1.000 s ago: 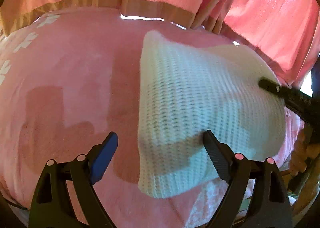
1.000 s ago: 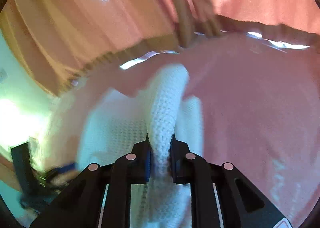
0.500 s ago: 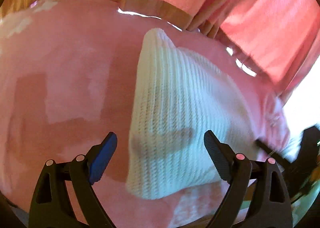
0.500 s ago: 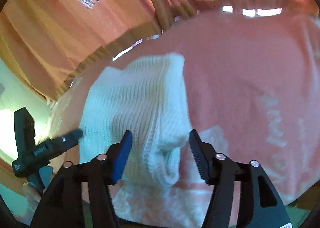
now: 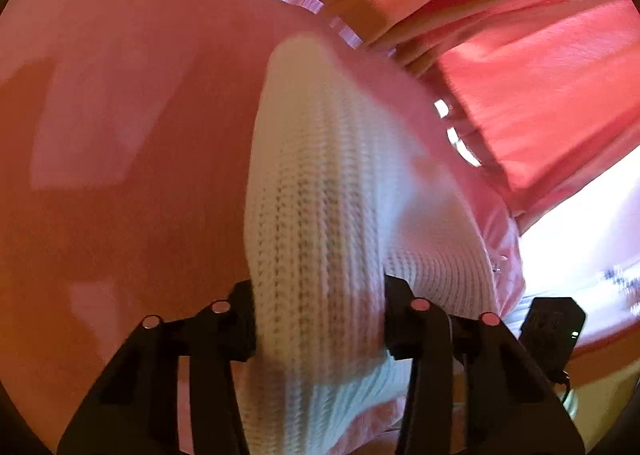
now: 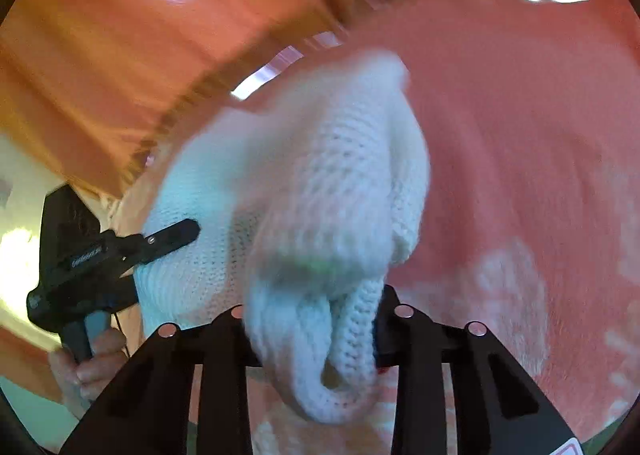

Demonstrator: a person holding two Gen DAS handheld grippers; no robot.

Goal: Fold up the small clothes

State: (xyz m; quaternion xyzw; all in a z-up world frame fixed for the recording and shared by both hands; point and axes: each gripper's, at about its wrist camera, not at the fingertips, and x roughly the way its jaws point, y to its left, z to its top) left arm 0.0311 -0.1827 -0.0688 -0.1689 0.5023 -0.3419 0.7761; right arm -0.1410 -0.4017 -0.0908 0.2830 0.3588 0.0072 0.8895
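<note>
Gripping a white knit garment (image 5: 320, 215) with both tongs over a pink cloth-covered counter (image 5: 120, 135).
Left tongs (image 5: 320, 319) clenched on one bunched edge, right tongs (image 6: 312, 335) clenched on another rolled edge; pink curtains (image 5: 540, 75) behind.

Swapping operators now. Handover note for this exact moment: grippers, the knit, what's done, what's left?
Left gripper: shut on the white knit, pinching a thick bunch at its near edge.
Right gripper: shut on the same knit, gripping a rolled, doubled edge.
The knit lies on the pink cover; its far end rests there, the near part is bunched up between the two grips.
Done: both grips are set.
Left: probably carry the held edge over, lay it flat, release, square up.
</note>
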